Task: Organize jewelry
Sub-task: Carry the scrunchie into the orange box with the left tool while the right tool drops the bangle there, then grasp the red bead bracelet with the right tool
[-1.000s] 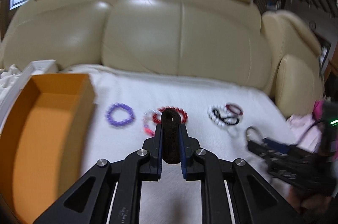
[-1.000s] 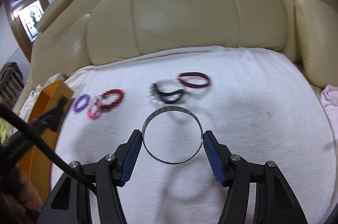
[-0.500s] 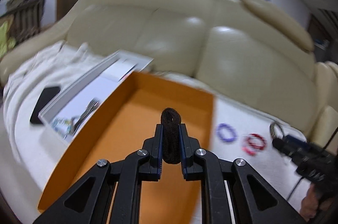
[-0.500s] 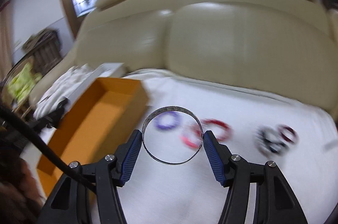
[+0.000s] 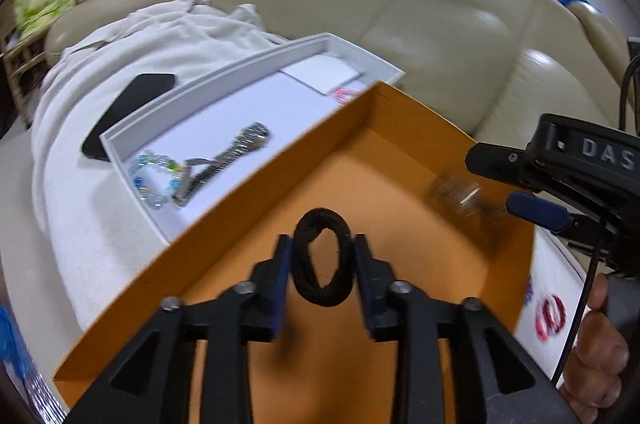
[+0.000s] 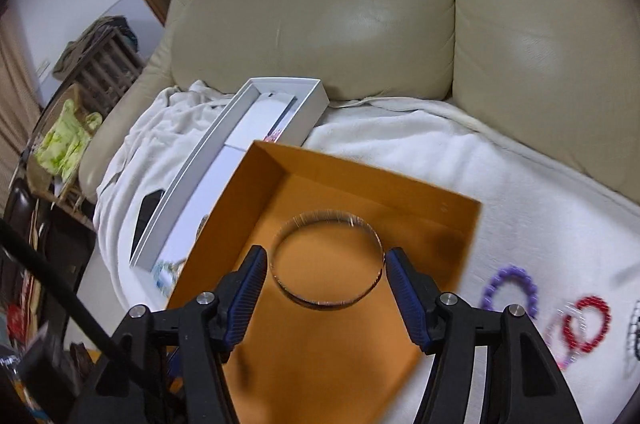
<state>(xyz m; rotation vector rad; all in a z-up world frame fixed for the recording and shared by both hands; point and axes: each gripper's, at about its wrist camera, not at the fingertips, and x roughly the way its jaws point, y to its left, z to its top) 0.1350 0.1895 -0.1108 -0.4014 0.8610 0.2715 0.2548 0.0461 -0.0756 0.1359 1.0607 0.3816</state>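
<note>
My left gripper [image 5: 322, 266] hovers over the orange box [image 5: 400, 128]. A black hair tie [image 5: 323, 258] sits between its parted jaws, now rounded out and barely touching the pads. My right gripper [image 6: 326, 264] is over the same orange box [image 6: 360, 180]. A thin silver bangle [image 6: 326, 298] hangs between its jaws with small gaps at the pads. The bangle shows as a blur [image 5: 454, 192] in the left wrist view beside the right gripper's body [image 5: 560, 160]. Purple [image 6: 510, 284] and red [image 6: 588, 322] bead bracelets lie on the white blanket [image 6: 520, 192].
A white tray [image 5: 256, 64] left of the orange box holds a blue glass-bead bracelet [image 5: 154, 176] and a metal watch [image 5: 224, 160]. A black phone [image 5: 128, 112] lies on the blanket beside it. The cream leather sofa back [image 6: 360, 4] rises behind.
Both grippers swung left from the bracelets to above the orange box. The left jaws have widened, so the hair tie is rounder. The right jaws have opened off the bangle.
</note>
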